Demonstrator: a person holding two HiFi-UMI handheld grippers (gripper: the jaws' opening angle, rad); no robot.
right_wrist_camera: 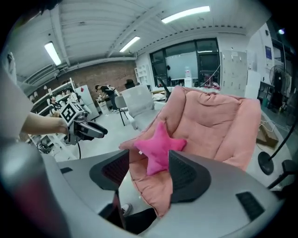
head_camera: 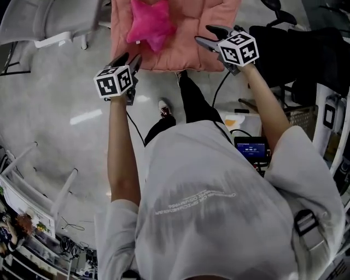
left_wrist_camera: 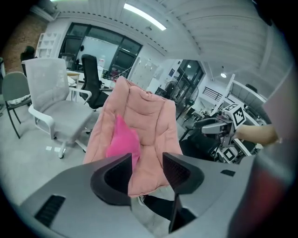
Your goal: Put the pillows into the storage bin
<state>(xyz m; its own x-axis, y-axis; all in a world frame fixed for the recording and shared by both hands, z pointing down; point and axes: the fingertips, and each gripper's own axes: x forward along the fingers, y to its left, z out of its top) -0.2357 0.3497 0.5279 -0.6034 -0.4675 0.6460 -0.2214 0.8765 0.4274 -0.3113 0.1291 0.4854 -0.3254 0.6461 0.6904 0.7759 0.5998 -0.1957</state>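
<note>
Head view looks down on a grey polished floor with a bright reflection on it. A person in a pale T-shirt stands before a soft pink padded seat (it looks like a lounge chair, but its frame is hidden, so I am not sure). On this seat lies the star-shaped magenta pillow, toward its left side. The left gripper hangs at the seat's near left corner and the right gripper at its right edge. Both have their jaws apart and grasp nothing; the pillow shows only beyond them. In the left gripper view a white office chair and a black one stand left of the seat, before large dark-framed windows. The right gripper view shows a brick wall and strip lights on the ceiling.
</note>
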